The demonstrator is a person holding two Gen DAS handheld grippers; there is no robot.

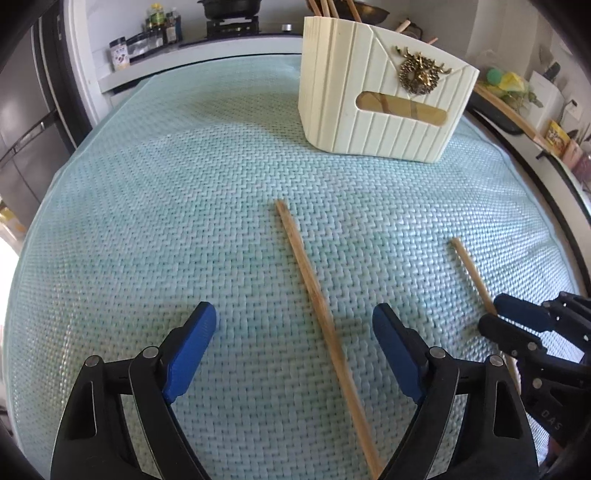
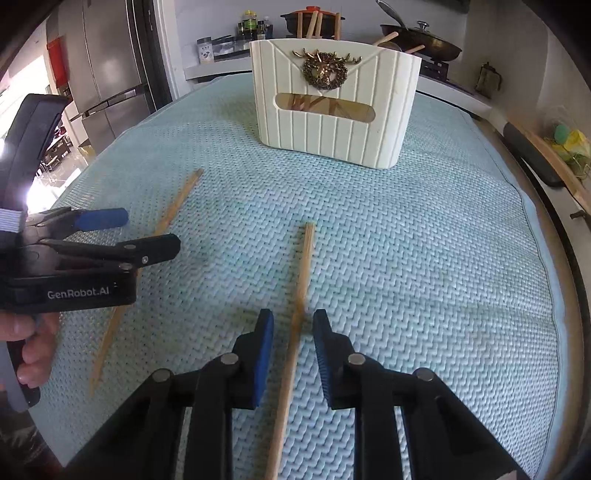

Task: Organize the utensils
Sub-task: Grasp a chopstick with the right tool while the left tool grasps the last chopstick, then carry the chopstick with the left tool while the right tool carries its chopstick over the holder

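Two wooden chopsticks lie on a pale green woven mat (image 1: pixel 147 221). In the left wrist view, one chopstick (image 1: pixel 310 280) runs between the wide-apart fingers of my left gripper (image 1: pixel 295 325), which is open and touches nothing. In the right wrist view, the other chopstick (image 2: pixel 304 258) lies between the narrowly spread jaws of my right gripper (image 2: pixel 294 328), with a small gap on each side. The right gripper (image 1: pixel 489 314) also shows at the right of the left wrist view, astride its chopstick (image 1: pixel 471 269). A cream ribbed utensil holder (image 1: pixel 384 110) (image 2: pixel 332 110) with a brass deer ornament stands upright beyond, holding several wooden utensils.
A hand (image 2: pixel 33 347) holds the left gripper (image 2: pixel 151 230) over its chopstick (image 2: pixel 181 199). Behind the mat are a stove with pots (image 2: pixel 424 40) and spice jars (image 1: pixel 155 29). A steel fridge (image 2: pixel 107 74) stands at the left. The mat's right edge (image 2: pixel 532 221) borders a dark rim.
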